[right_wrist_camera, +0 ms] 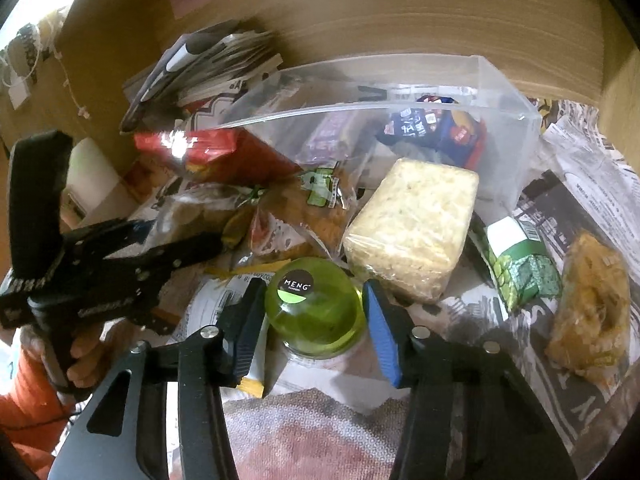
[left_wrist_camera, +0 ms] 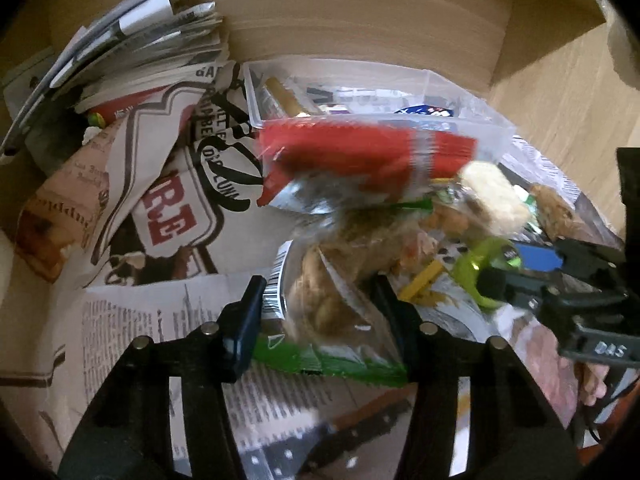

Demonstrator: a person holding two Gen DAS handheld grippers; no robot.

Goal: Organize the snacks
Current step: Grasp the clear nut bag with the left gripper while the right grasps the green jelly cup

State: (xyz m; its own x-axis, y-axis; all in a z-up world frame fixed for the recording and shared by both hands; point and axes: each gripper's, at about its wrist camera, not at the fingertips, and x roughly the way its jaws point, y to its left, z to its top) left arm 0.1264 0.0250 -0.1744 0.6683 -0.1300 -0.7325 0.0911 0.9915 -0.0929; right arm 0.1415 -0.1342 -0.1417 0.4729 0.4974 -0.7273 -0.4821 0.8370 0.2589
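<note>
My left gripper (left_wrist_camera: 318,304) is shut on a clear bag of brown snacks (left_wrist_camera: 332,280) with a green strip, held above the newspaper. A red snack packet (left_wrist_camera: 360,152) lies beyond it, by the clear plastic bin (left_wrist_camera: 256,92). My right gripper (right_wrist_camera: 314,300) has its jaws around a green jar lid (right_wrist_camera: 314,304) marked MENG, close to its sides; contact is unclear. A pale rice-cracker block (right_wrist_camera: 412,224) lies just beyond the lid. The left gripper also shows in the right wrist view (right_wrist_camera: 200,248), reaching into the snack bags.
The clear bin (right_wrist_camera: 500,92) holds dark blue and purple packets. A green packet (right_wrist_camera: 520,268) and a brown snack bag (right_wrist_camera: 592,304) lie at the right on newspaper (right_wrist_camera: 580,184). A stack of papers (left_wrist_camera: 132,40) leans at the back left. A cardboard wall (right_wrist_camera: 400,12) stands behind.
</note>
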